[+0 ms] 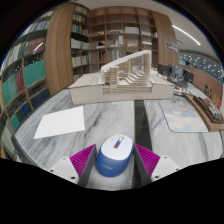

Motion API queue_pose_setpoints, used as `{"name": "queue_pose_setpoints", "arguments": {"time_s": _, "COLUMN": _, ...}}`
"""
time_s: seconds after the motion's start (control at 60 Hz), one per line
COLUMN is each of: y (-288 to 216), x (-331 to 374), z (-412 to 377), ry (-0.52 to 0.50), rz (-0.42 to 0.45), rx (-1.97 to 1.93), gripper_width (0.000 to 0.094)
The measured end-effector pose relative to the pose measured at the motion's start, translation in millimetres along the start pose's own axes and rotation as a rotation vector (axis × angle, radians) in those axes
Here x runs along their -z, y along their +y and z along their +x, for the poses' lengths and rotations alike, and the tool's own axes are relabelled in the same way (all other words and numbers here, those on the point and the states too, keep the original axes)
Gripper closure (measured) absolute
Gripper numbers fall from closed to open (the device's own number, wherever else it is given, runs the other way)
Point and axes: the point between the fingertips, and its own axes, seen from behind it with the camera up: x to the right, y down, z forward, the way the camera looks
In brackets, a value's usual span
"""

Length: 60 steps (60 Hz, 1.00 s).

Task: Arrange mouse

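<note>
A blue and white computer mouse sits between my gripper's two fingers, its white top with a small blue and red mark facing up. My gripper has its magenta pads pressed against both sides of the mouse. The mouse is held just above a grey marble-patterned table.
A white sheet of paper lies on the table ahead to the left. A large pale architectural model stands further ahead at the table's middle. Bookshelves line the left and back walls. A dark object sits at the table's right edge.
</note>
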Motion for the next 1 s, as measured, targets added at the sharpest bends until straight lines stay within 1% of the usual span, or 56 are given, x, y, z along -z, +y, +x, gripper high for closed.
{"name": "queue_pose_setpoints", "arguments": {"time_s": 0.083, "y": 0.6, "x": 0.5, "z": 1.3, "ry": 0.016, "rz": -0.005, "rx": -0.002, "gripper_width": 0.0233}}
{"name": "queue_pose_setpoints", "arguments": {"time_s": 0.167, "y": -0.9, "x": -2.6, "z": -3.9, "ry": 0.002, "rz": -0.005, "rx": -0.012, "gripper_width": 0.0329}}
{"name": "queue_pose_setpoints", "arguments": {"time_s": 0.267, "y": 0.3, "x": 0.6, "z": -1.6, "ry": -0.002, "rz": 0.011, "rx": -0.022, "gripper_width": 0.0385}}
{"name": "queue_pose_setpoints", "arguments": {"time_s": 0.3, "y": -0.3, "x": 1.2, "z": -5.0, "ry": -0.02, "rz": 0.017, "rx": -0.029, "gripper_width": 0.0407}}
{"name": "queue_pose_setpoints", "arguments": {"time_s": 0.317, "y": -0.1, "x": 1.8, "z": -7.2, "ry": -0.032, "rz": 0.017, "rx": -0.034, "gripper_width": 0.0373}}
{"name": "queue_pose_setpoints", "arguments": {"time_s": 0.333, "y": 0.3, "x": 2.5, "z": -8.6, "ry": -0.043, "rz": 0.018, "rx": -0.036, "gripper_width": 0.0438}}
{"name": "queue_pose_setpoints", "arguments": {"time_s": 0.417, "y": -3.0, "x": 10.8, "z": -13.8, "ry": -0.098, "rz": 0.007, "rx": -0.06, "gripper_width": 0.0487}}
{"name": "queue_pose_setpoints", "arguments": {"time_s": 0.467, "y": -19.2, "x": 21.1, "z": -9.6, "ry": -0.125, "rz": 0.044, "rx": -0.077, "gripper_width": 0.0501}}
{"name": "queue_pose_setpoints", "arguments": {"time_s": 0.533, "y": -58.5, "x": 28.4, "z": 18.1, "ry": -0.11, "rz": 0.119, "rx": -0.063, "gripper_width": 0.05}}
{"name": "queue_pose_setpoints", "arguments": {"time_s": 0.6, "y": -104.3, "x": 25.4, "z": 66.3, "ry": -0.062, "rz": 0.192, "rx": -0.047, "gripper_width": 0.0501}}
{"name": "queue_pose_setpoints", "arguments": {"time_s": 0.667, "y": -129.8, "x": 6.6, "z": 136.2, "ry": 0.024, "rz": 0.212, "rx": -0.036, "gripper_width": 0.0502}}
{"name": "queue_pose_setpoints", "arguments": {"time_s": 0.733, "y": -139.3, "x": -21.8, "z": 205.3, "ry": 0.106, "rz": 0.19, "rx": -0.036, "gripper_width": 0.0504}}
{"name": "queue_pose_setpoints", "arguments": {"time_s": 0.833, "y": -105.8, "x": -63.1, "z": 271.3, "ry": 0.137, "rz": 0.078, "rx": -0.14, "gripper_width": 0.0505}}
{"name": "queue_pose_setpoints", "arguments": {"time_s": 0.933, "y": -73.3, "x": -79.0, "z": 314.0, "ry": 0.201, "rz": -0.012, "rx": -0.147, "gripper_width": 0.0506}}
{"name": "queue_pose_setpoints", "arguments": {"time_s": 0.95, "y": -69.2, "x": -79.9, "z": 315.8, "ry": 0.199, "rz": -0.021, "rx": -0.147, "gripper_width": 0.05}}
{"name": "queue_pose_setpoints", "arguments": {"time_s": 0.967, "y": -72.3, "x": -82.2, "z": 315.2, "ry": 0.189, "rz": 0.005, "rx": -0.153, "gripper_width": 0.0501}}
{"name": "queue_pose_setpoints", "arguments": {"time_s": 1.0, "y": -72.4, "x": -82.4, "z": 316.1, "ry": 0.179, "rz": 0.017, "rx": -0.163, "gripper_width": 0.0482}}
